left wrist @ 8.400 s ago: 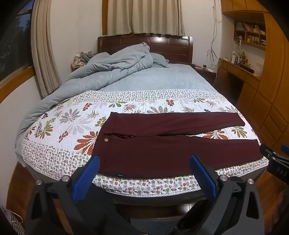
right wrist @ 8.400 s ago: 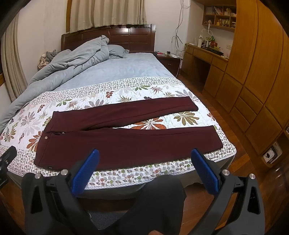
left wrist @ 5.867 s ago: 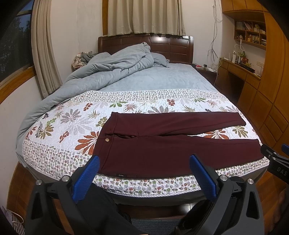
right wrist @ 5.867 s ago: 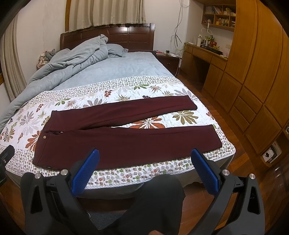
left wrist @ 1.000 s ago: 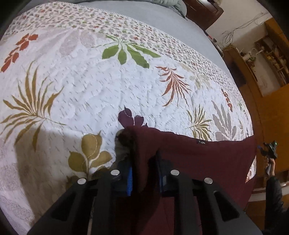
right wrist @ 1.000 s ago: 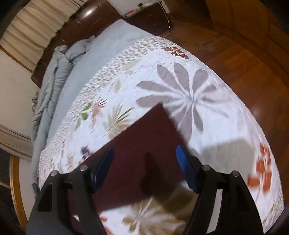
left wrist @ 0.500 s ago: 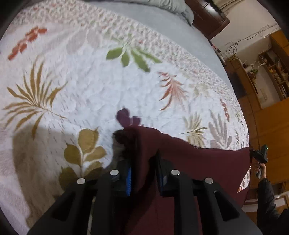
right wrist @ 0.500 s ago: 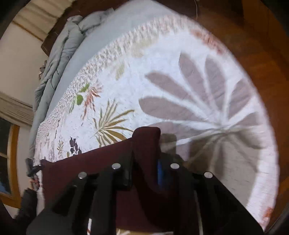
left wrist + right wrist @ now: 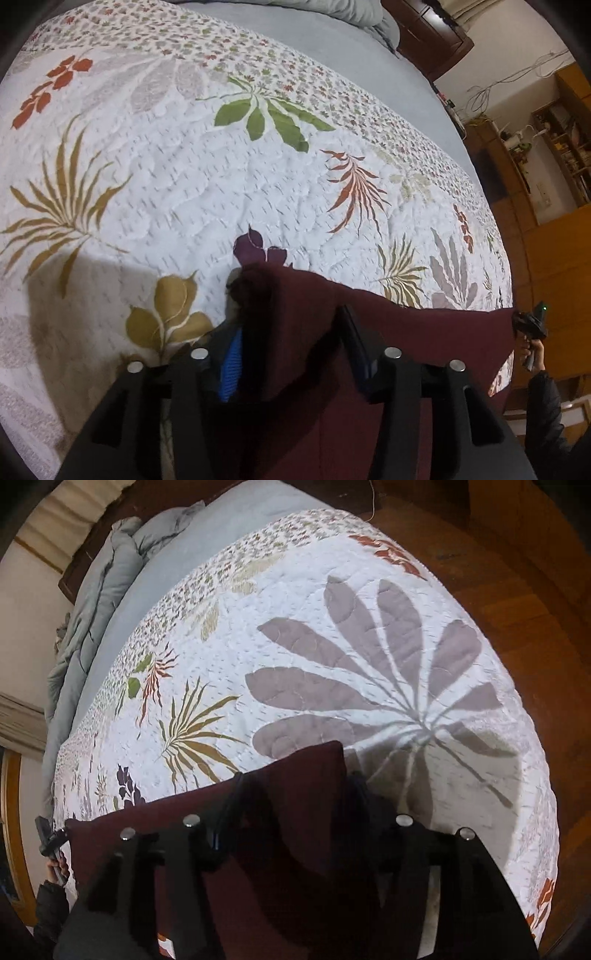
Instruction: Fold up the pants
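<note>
While over one quilt (image 9: 184, 177): one pants (image 9: 303, 332); two grippers, left gripper (image 9: 291, 332), right gripper (image 9: 295, 801); jaws seemingly grasping pants

pants (image 9: 406, 332) on quilt (image 9: 184, 166) (near edge), duvet (image 9: 96, 602) behind

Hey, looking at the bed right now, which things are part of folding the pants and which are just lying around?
Part of the job:
pants
left gripper, shut on the pants
right gripper, shut on the pants

Just lying about:
quilt
blue blanket
shelves
</note>
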`<state>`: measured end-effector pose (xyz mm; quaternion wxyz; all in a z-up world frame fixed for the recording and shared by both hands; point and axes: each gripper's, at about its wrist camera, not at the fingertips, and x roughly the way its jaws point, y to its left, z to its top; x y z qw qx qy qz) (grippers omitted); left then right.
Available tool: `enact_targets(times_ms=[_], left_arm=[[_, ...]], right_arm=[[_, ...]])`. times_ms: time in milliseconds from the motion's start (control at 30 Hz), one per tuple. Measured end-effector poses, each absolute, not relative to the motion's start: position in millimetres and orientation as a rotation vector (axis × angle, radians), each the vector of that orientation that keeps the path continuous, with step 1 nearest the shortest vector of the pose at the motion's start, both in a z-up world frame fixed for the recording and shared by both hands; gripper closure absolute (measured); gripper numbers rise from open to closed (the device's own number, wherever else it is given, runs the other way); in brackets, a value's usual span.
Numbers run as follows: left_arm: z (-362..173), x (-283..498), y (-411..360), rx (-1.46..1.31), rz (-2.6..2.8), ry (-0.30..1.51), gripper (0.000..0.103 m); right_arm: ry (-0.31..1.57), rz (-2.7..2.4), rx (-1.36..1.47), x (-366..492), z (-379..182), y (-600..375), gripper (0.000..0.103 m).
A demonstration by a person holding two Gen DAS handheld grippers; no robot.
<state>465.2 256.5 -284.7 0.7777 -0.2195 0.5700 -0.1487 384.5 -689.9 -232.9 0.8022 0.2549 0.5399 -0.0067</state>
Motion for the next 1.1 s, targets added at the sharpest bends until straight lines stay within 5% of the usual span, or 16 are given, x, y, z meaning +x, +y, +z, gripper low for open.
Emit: enact_targets(times_ms=[67, 100, 167, 667, 1100], left_arm=[[-288, 466, 257, -0.479, -0.309, 1.246, 0.064], [-287, 465, 258, -0.475, -0.307, 1.248, 0.075], [-284, 461, 256, -0.466, -0.306, 1.239, 0.081], [-196, 405, 265, -0.475, -0.313, 1.03, 0.086], [-139, 292, 278, -0.536, -0.382, 0.89, 0.087]], right_arm=[[1.157, -0.006, 0.567, 384, -232, -693, 0.077], [1.149, 0.0, 0.565, 382, -229, -694, 0.078], [1.137, 0.003, 0.543, 378, -223, -692, 0.08], [0.93, -0.022, 0.496, 318, -127, -685, 0.082], [0.768, -0.019, 0.443, 183, -77, -661, 0.081]])
